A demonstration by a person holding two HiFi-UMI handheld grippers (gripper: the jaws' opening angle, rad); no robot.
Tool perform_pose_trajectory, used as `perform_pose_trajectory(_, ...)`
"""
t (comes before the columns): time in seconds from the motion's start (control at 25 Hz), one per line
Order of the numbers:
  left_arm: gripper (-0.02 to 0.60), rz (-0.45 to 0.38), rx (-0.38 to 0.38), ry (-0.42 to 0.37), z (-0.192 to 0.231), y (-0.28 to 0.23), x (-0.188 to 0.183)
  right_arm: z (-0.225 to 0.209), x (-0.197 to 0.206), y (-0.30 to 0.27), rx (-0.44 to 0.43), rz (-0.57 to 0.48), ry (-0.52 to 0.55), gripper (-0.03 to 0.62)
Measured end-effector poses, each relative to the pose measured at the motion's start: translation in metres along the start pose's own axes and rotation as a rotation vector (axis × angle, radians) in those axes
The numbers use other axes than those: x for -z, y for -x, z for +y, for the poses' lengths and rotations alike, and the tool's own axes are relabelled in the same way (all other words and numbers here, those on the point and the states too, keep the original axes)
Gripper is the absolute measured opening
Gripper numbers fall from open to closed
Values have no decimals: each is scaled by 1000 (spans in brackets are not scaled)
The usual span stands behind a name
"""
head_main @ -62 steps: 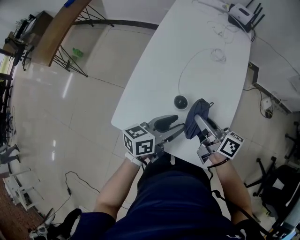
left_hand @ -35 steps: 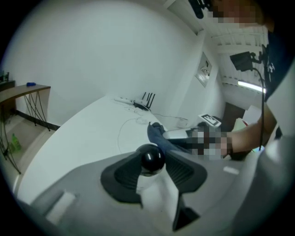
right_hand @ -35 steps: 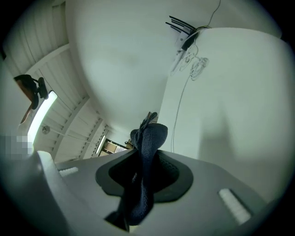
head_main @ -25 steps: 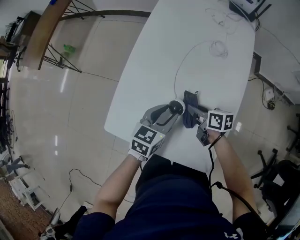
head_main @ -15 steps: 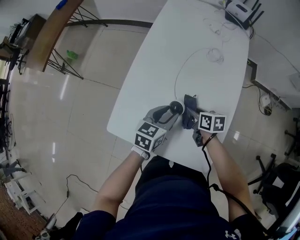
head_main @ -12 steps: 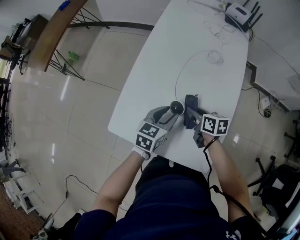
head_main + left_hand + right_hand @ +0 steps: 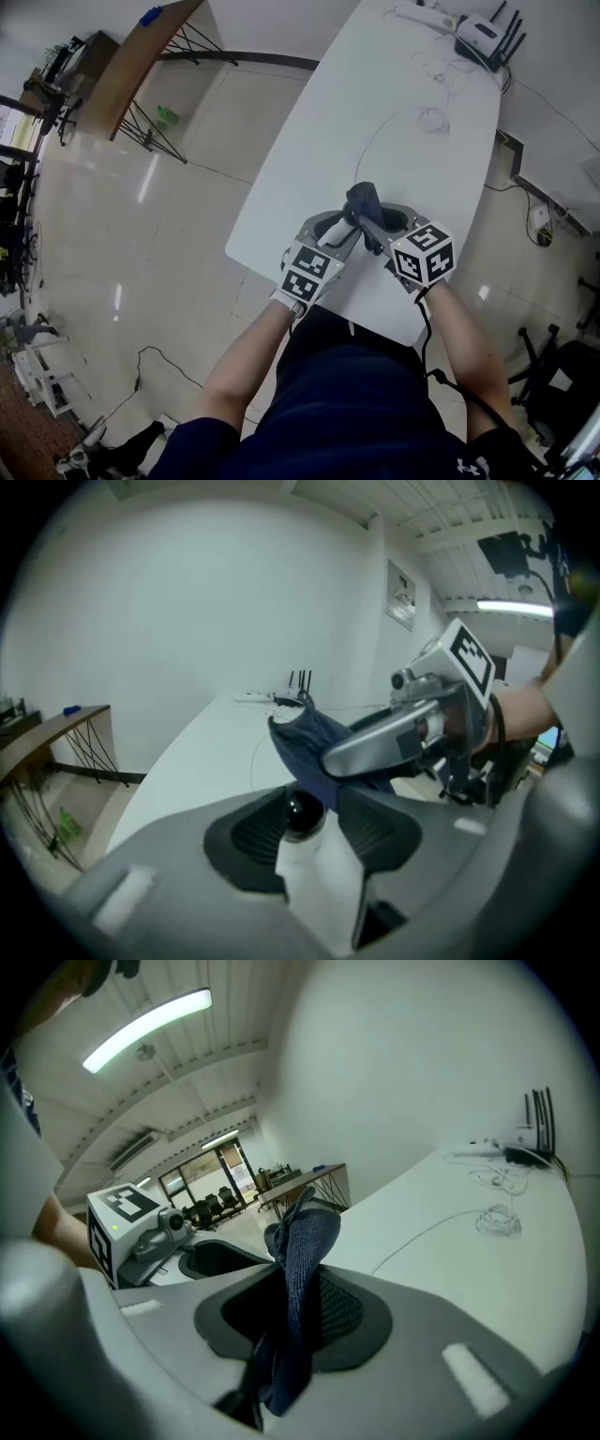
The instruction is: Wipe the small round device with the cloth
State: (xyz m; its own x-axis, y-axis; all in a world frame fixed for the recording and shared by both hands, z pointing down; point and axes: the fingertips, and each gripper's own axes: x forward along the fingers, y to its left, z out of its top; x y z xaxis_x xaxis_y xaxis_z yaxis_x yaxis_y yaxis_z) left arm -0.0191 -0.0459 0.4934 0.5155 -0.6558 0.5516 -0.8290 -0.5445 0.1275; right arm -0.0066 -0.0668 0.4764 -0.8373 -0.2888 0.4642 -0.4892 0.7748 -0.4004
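My left gripper (image 7: 309, 829) is shut on the small round device (image 7: 305, 815), a white body with a glossy black dome that sits between the dark pads. My right gripper (image 7: 291, 1309) is shut on the dark blue cloth (image 7: 300, 1269), which hangs bunched between its pads and sticks up past them. In the left gripper view the cloth (image 7: 307, 744) reaches down onto the dome from the right. In the head view both grippers meet over the near part of the white table (image 7: 441, 178), left gripper (image 7: 343, 228) beside right gripper (image 7: 377, 225), and the cloth (image 7: 364, 200) hides the device.
A thin cable (image 7: 375, 139) runs from the device up the table to a loose coil (image 7: 432, 118). A white router with antennas (image 7: 481, 37) stands at the far end. A wooden desk (image 7: 141, 56) stands on the tiled floor at the left.
My right gripper has risen and rolled, which brought the cloth from beside the device up and over it. The left gripper has stayed about where it was, with the device still in it.
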Motion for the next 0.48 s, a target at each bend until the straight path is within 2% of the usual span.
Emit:
perform_pose_trajectory(0.16, 169, 17, 38, -58, -4, 0, 7, 2, 0, -6, 24, 38, 55, 98)
perform_pose_trajectory(0.48, 169, 20, 134, -79, -6, -5, 14, -38, -6, -7, 78, 16, -142, 98)
